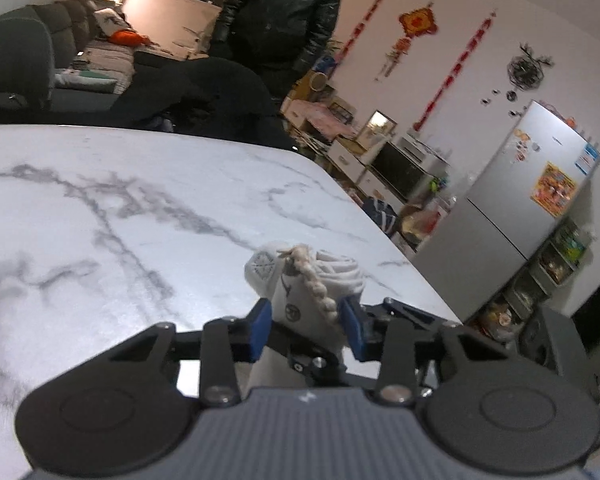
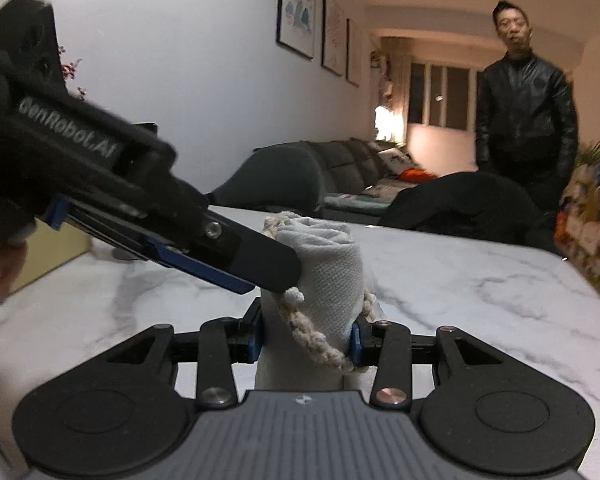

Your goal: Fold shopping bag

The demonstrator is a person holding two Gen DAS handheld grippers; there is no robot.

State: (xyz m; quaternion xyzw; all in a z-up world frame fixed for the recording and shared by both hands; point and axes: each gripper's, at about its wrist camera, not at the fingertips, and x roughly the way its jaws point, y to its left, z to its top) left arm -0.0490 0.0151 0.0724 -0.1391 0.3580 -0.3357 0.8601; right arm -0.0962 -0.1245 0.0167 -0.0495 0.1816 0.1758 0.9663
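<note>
The shopping bag is white fabric rolled into a tight bundle, with a braided rope handle wound around it. It is held just above the marble table. My left gripper is shut on it, a blue pad pressing each side. In the right wrist view the same bag stands upright between the blue pads of my right gripper, which is shut on its lower part with the rope handle across the front. My left gripper comes in from the left and clamps the roll higher up.
A person in a black jacket stands beyond the table's far edge, behind a chair draped with dark clothing. A grey sofa lies further back. A silver fridge and cluttered shelves stand off the table's right side.
</note>
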